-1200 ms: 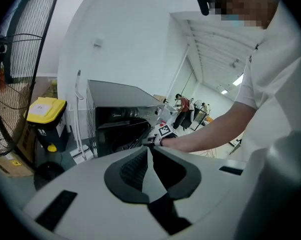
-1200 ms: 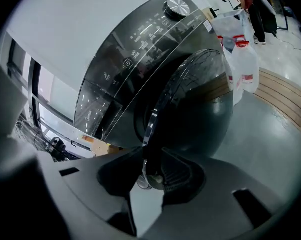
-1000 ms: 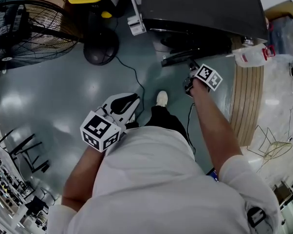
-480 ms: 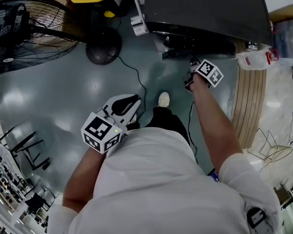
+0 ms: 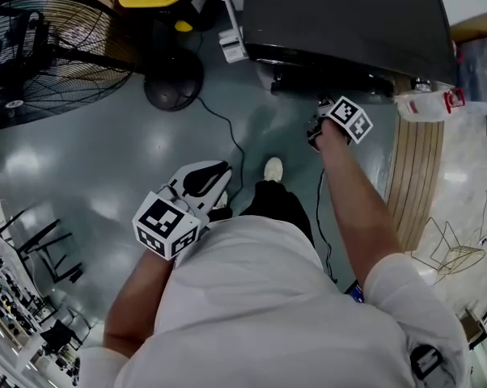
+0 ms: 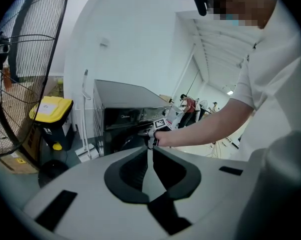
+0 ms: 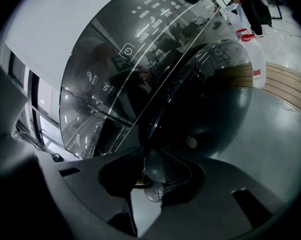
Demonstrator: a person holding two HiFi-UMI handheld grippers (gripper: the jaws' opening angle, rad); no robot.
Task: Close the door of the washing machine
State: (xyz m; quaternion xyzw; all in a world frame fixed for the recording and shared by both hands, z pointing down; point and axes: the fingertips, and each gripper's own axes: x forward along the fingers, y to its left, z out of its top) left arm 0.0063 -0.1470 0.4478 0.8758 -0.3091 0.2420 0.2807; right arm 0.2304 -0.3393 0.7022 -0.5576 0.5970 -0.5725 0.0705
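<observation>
The washing machine (image 5: 340, 14) stands on the floor (image 5: 106, 160) at its far edge in the head view, and its round door (image 7: 210, 94) lies close against the dark front. From these views you cannot tell whether the latch has caught, so treat the door as not yet secured. Your right gripper (image 7: 151, 153) is at the door's free edge. Its jaws stand apart and have just been closing, and the rim fills the gap between the pads, so read this as a clamp on the rim. Your left gripper (image 6: 150, 149) hangs well back over the floor beside you, its jaws drawn almost together with nothing between them, and it takes no part in the work. Expect the door to behave as a stiff, hinged part with some weight in its glass bowl. It probably swings freely and then resists at the latch. The glossy rim and glass look slippery, so a light pinch may slide off. Take hold on the rim at the free edge, opposite the hinge, where leverage is greatest. Do not press on the bulging glass. Apply the final force squarely toward the machine front, and keep the jaw tips clear of the closing gap to avoid trapping them.
</observation>
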